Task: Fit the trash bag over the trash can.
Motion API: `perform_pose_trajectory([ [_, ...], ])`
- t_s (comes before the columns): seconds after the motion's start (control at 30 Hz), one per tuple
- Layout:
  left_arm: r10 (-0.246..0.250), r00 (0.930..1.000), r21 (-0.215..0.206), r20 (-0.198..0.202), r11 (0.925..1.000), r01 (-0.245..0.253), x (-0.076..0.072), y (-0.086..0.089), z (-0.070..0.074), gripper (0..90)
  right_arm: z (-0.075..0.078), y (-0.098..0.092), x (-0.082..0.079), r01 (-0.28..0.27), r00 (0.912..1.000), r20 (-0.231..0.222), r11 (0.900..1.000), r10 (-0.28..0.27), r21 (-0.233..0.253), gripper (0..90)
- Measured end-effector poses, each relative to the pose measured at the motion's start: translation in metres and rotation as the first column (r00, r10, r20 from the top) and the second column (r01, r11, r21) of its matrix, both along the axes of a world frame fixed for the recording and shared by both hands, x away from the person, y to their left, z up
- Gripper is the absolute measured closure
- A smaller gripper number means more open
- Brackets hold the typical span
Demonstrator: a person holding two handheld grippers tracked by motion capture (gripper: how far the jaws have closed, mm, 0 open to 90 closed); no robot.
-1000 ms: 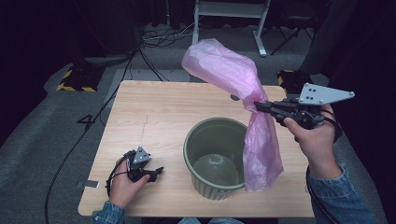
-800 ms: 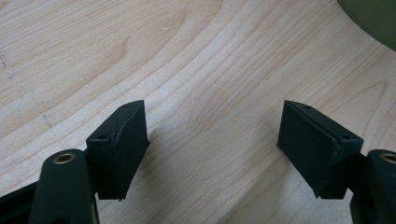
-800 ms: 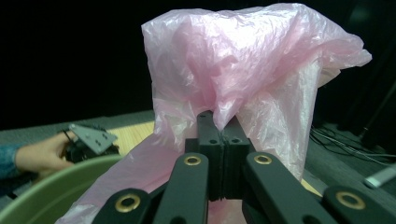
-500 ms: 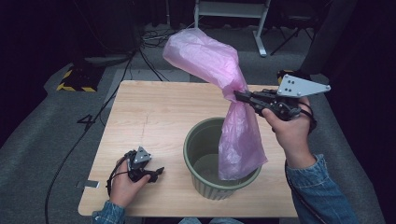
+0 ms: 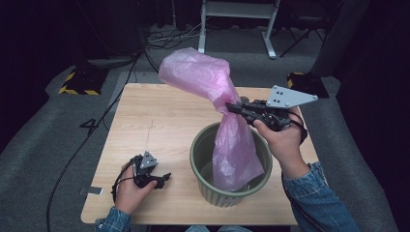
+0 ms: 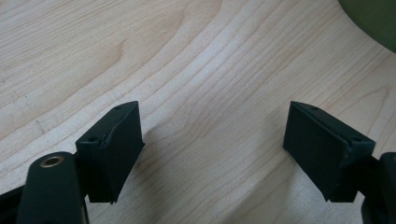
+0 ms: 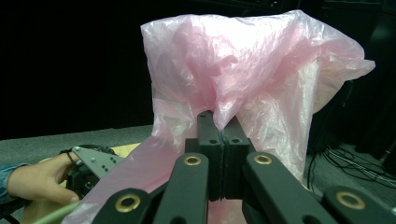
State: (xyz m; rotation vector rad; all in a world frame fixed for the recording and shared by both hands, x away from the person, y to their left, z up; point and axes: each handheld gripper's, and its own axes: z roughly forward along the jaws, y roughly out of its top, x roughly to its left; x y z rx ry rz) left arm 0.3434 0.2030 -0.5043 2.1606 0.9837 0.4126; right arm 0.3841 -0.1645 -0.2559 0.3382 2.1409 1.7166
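A pink plastic bag (image 5: pixel 227 140) hangs from my right gripper (image 5: pixel 230 108), which is shut on its middle. The bag's lower part dips into a green bin (image 5: pixel 203 183) on the table; its upper part billows up and to the left. In the right gripper view the jaws are pressed together on the bag (image 7: pixel 261 79). My left gripper (image 5: pixel 164 178) rests low on the wooden table (image 5: pixel 159 121) at the front left, jaws wide apart with bare wood (image 6: pixel 210 107) between them. A corner of the bin (image 6: pixel 373 18) lies ahead of it.
The table's front edge is close to the bin and the left hand. Dark floor with cables, a white stand's legs (image 5: pixel 237 29) and a yellow-black striped block (image 5: pixel 77 84) lie beyond the table. Another striped block (image 5: pixel 304 82) sits at the right.
My right gripper has carried the bag leftward and lower, so its lower end now hangs inside the bin instead of beside it. The left gripper has stayed put.
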Motion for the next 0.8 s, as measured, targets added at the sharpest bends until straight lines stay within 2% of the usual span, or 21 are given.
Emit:
perform_pose_trajectory([
  [0.17, -0.001, 1.0000, -0.002, -0.001, 1.0000, 0.001, 0.000, 0.000, 0.000, 19.4, -0.007, 0.004, 0.001, -0.007, 0.9999, -0.011, 1.000, 0.007, -0.015, 89.7],
  [0.4, 0.000, 1.0000, -0.003, -0.005, 1.0000, 0.000, 0.000, 0.000, 0.000, 19.1, -0.026, -0.011, -0.002, 0.010, 0.9989, -0.046, 1.000, -0.011, -0.026, 89.6],
  [0.53, 0.004, 1.0000, -0.004, -0.003, 1.0000, -0.004, 0.000, -0.001, 0.000, 19.0, -0.035, -0.016, -0.009, 0.007, 0.9987, -0.050, 0.998, -0.010, -0.057, 89.5],
  [0.8, -0.002, 1.0000, 0.001, -0.006, 1.0000, 0.002, 0.002, -0.002, 0.000, 18.6, -0.045, -0.031, -0.027, -0.003, 0.9968, -0.080, 0.997, -0.004, -0.080, 89.4],
])
